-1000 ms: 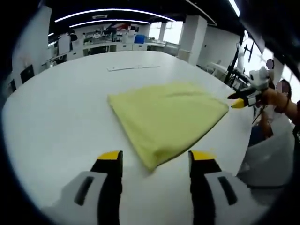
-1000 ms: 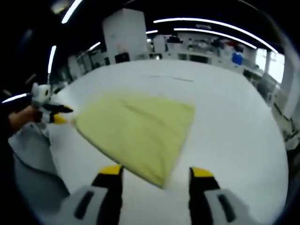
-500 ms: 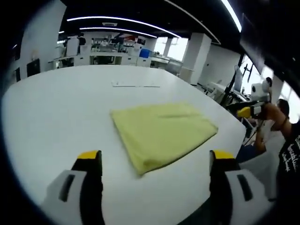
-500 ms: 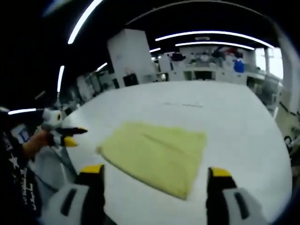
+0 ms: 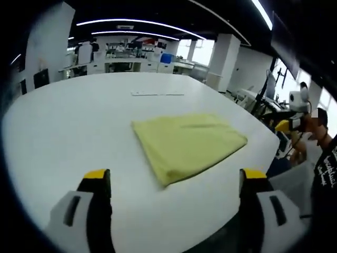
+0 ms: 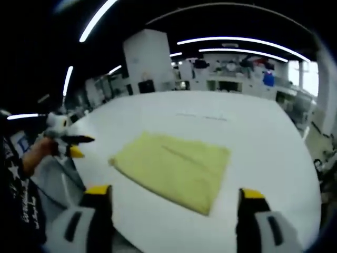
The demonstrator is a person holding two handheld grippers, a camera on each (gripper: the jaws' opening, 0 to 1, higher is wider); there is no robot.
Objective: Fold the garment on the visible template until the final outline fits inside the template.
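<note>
Garment (image 5: pixel 188 145) folded on white table (image 5: pixel 79 126) | both hand-held grippers' jaws apart | no readable writing

From the left gripper view we look forward between our own wide-spread jaws, down and across the white table (image 5: pixel 63 132), with the folded yellow garment (image 5: pixel 188 145) well ahead of the tips. The right gripper (image 5: pixel 287 125) enters at the far right of that view. The right gripper view faces the same garment (image 6: pixel 174 168) from the opposite side, equally far back (its jaws also wide apart), with the left gripper (image 6: pixel 73 146) at its left. Both views share table and garment.
</note>
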